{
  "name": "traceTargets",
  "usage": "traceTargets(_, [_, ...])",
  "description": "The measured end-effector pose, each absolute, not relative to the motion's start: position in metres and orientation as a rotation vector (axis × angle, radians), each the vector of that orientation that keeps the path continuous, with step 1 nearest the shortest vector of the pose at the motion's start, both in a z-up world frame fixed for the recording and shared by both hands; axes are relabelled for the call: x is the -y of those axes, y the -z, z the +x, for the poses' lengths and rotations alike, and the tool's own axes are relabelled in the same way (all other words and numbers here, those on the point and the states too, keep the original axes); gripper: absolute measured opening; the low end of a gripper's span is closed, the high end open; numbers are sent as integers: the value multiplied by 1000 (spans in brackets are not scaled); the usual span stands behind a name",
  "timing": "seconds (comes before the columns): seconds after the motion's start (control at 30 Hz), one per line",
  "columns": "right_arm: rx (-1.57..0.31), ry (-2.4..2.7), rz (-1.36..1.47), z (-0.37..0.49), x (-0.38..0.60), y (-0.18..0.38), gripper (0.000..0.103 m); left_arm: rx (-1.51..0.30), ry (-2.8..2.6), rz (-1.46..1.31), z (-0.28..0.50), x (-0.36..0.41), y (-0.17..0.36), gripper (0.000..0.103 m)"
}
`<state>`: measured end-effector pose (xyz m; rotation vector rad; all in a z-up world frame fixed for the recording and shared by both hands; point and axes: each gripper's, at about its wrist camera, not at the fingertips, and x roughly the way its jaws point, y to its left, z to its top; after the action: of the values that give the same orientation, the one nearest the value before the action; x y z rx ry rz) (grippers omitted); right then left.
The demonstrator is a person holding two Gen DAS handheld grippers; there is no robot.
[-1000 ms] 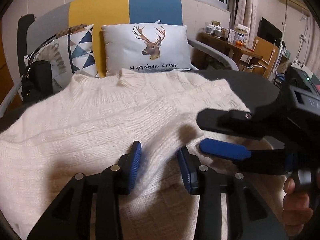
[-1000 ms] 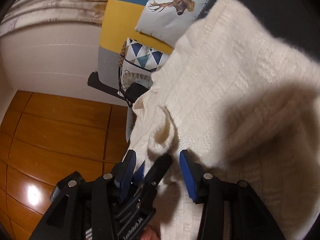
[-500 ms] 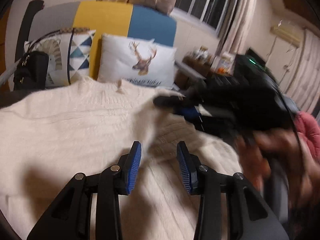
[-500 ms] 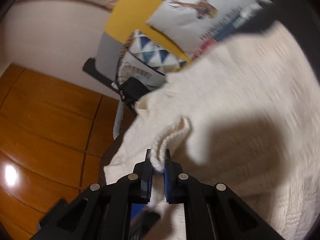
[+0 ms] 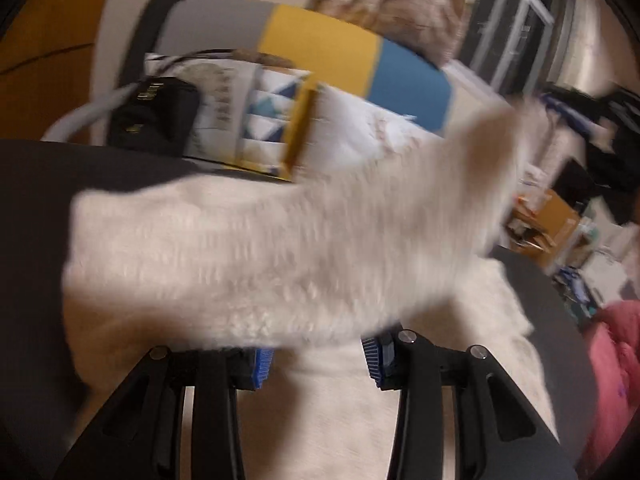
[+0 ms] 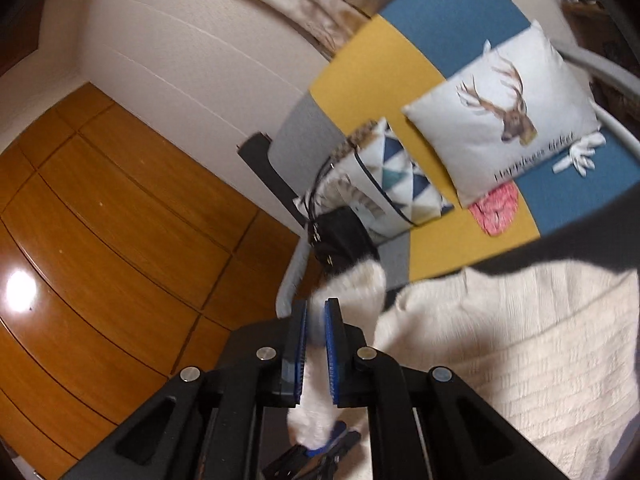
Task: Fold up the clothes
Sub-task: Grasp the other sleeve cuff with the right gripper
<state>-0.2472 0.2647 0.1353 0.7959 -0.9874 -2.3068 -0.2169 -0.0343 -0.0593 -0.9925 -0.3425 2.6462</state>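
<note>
A cream knitted sweater [image 6: 520, 340] lies spread on a black table [image 5: 32, 240]. My right gripper [image 6: 317, 308] is shut on the sweater's sleeve cuff [image 6: 356, 284] and holds it raised off the table. In the blurred left wrist view the lifted sleeve [image 5: 280, 248] stretches across and climbs to the upper right. My left gripper [image 5: 318, 356] sits low over the sweater body, its blue pads [image 5: 262, 364] apart with cloth lying between them. The sleeve covers its tips. One of the left gripper's fingers [image 6: 324, 446] shows under the hanging sleeve.
Behind the table stands a yellow and blue sofa [image 6: 400, 72] with a deer pillow [image 6: 500, 120], a triangle-patterned pillow [image 6: 396, 176] and a black bag [image 6: 344, 236]. Wooden panels [image 6: 100, 240] fill the left. A pink garment [image 5: 616, 352] and a cluttered desk [image 5: 552, 216] are at the right.
The right gripper closed on the sleeve cuff and rose, pulling the sleeve up off the table. The left gripper slid sideways over the sweater and rolled, its jaws unchanged.
</note>
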Motion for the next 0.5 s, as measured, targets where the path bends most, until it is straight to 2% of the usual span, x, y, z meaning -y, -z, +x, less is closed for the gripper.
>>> traceTargets(0.13, [958,2355,724,-234,-279,-159,2,451,-2719,-1006,-230,71,62,40])
traceTargets(0.27, [846,2342,845,-231,-273,-147,6,477,-2728,-1003,-226,86,66,40])
traceTargets(0.3, [840,2322,912,-232,-269,-134,8,461,-2730,-1007,-224,86,68,40])
traceTargets(0.37, [862,2282,1071,-234,-259,-99,27,447,-2704,-1046,-225,82,74,40])
traceTargets(0.5, [1079,2128,1348,-237,-251,-14,27,476,-2655,-1124,-224,79,84,40])
